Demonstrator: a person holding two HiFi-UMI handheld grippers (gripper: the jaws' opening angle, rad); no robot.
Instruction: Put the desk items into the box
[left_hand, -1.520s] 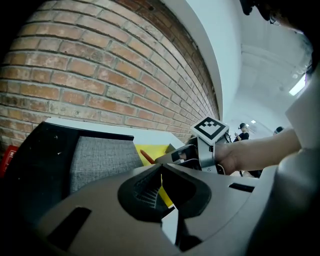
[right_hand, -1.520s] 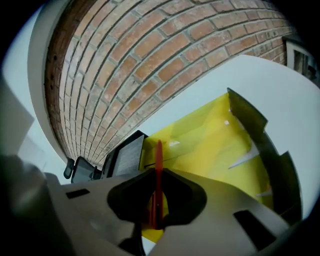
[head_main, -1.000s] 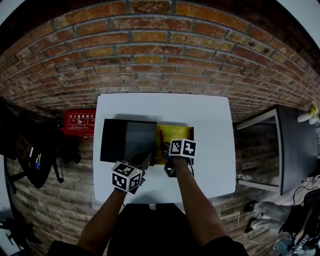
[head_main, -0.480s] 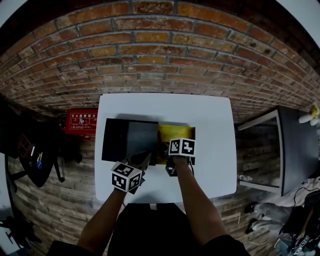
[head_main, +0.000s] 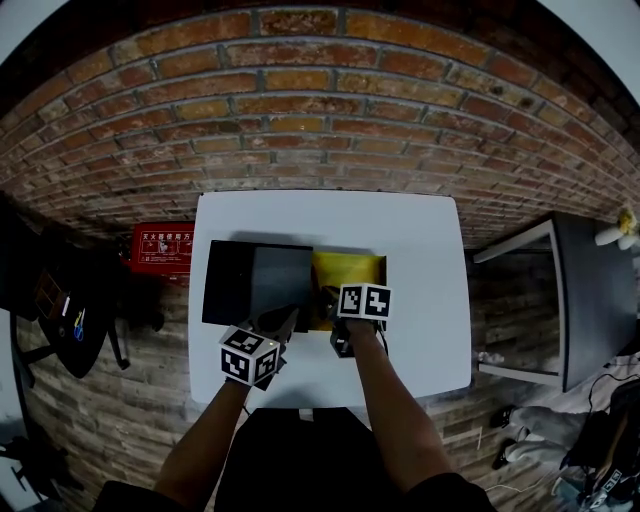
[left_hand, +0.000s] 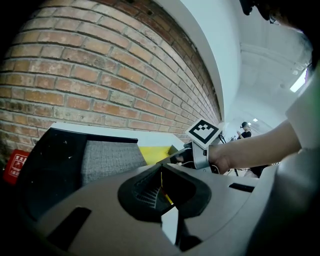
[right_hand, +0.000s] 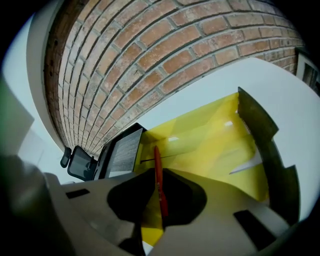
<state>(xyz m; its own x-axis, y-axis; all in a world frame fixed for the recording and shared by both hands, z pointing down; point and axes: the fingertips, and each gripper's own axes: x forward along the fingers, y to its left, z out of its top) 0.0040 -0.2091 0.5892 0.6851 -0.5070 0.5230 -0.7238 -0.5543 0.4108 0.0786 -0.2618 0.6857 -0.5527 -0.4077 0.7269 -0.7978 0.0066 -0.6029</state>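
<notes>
The red pen (right_hand: 156, 157) is pinched between the jaws of the right gripper (right_hand: 157, 173), which are pressed tight on it. Its far end sticks out past the jaw tips over the open yellow box (right_hand: 210, 145), above the box's left part, close to its left wall. Whether the tip touches the yellow floor cannot be told.

The yellow box sits on the white table (head_main: 420, 240), about mid-table, and a dark flap (right_hand: 255, 120) stands up along its right side. Touching the box on the left lies a black tray (head_main: 225, 280) with a grey panel (head_main: 280, 285) on the part nearest the box.

The left gripper (left_hand: 161, 172) hangs at the near edge of the black tray, just left of the right gripper. Its jaws are pressed together; a thin yellow line shows in the seam (what it is cannot be made out). From that gripper's view the person's right hand (left_hand: 222, 160) shows behind the marker cube (left_hand: 202, 131).

Beyond the table's far edge rises a brick wall (head_main: 300, 100). A red case (head_main: 160, 243) rests on the floor left of the table.
</notes>
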